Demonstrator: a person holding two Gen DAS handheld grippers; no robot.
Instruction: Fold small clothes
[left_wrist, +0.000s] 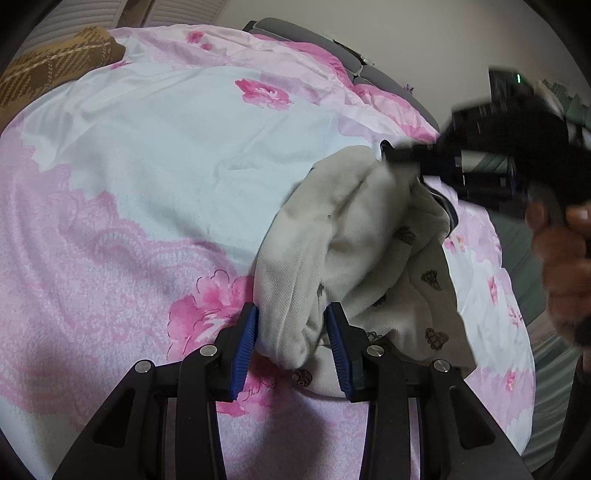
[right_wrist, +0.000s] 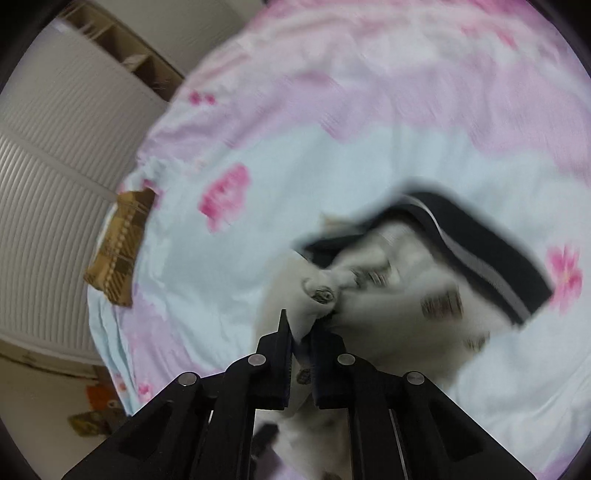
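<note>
1. While bunched on the floral bed sheet, the cream knit garment shows small brown prints and dark trim.
2. We see left claw clamped on its rolled edge.
3. Right claw pinches another fold tight.

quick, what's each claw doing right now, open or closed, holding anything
Left claw: closed on a bunched fold of the cream printed garment.
Right claw: closed tight, pinching another part of the same garment.
</note>
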